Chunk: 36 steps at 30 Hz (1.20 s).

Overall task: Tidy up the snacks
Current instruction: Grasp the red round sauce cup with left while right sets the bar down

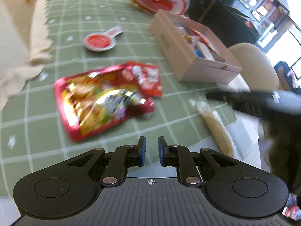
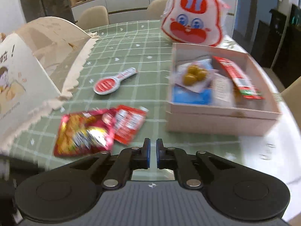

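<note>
Desk [image 2: 131,37] under a green check cloth carried everything. Pink box [image 2: 225,116], already part-filled, lay ahead-right of the right gripper [image 2: 153,154]. Big red snack bag [image 1: 101,99], long axis slanting away to the right, lay just ahead-left of the left gripper [image 1: 151,150], the nearer one. Long pale packet [image 1: 216,128] lay right of it. Both jaws clenched, empty.

The right gripper [image 2: 153,151] hangs closed and empty. A shallow pale pink cardboard box [image 2: 222,121] holding snacks sits at two o'clock. A shiny red foil snack bag [image 2: 82,133] lies at ten.
</note>
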Motion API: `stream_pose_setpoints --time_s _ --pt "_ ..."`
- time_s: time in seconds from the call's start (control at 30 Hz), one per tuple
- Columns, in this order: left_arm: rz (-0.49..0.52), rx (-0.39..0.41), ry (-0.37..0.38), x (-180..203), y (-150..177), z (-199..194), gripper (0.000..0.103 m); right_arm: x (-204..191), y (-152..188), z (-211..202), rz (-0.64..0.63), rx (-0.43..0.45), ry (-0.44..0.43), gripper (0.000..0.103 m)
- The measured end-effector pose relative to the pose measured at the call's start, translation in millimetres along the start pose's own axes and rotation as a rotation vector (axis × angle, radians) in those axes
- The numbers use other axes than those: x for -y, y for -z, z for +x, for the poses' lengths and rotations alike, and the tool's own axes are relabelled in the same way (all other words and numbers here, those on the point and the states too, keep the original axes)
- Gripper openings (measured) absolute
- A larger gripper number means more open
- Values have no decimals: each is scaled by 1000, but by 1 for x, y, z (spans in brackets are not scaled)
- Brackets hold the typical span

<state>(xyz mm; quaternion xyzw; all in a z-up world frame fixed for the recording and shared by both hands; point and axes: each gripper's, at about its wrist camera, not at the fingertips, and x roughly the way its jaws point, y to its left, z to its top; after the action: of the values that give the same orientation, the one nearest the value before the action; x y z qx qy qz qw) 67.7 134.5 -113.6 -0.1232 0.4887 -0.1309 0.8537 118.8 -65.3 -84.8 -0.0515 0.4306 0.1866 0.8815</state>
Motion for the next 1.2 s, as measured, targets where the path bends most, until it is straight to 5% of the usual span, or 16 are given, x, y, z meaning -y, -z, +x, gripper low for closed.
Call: stream_pose_setpoints --time_s 0.1,0.23,0.33,0.53,0.7,1.2 --pt "18 56 -24 3 -24 5 17 20 24 -11 24 -19 23 55" --pt "37 167 -120 -11 -78 8 17 34 42 -8 83 -50 33 57" --pt "143 195 -187 -22 -124 20 17 39 50 -3 129 -70 11 57" --pt "199 12 -206 -54 -182 69 21 41 59 1 85 -85 -17 63" --pt "155 -12 -198 -72 -176 78 22 42 59 3 62 -70 -35 73" --pt "308 -42 -92 -24 -130 63 23 34 56 16 23 -71 -61 103"
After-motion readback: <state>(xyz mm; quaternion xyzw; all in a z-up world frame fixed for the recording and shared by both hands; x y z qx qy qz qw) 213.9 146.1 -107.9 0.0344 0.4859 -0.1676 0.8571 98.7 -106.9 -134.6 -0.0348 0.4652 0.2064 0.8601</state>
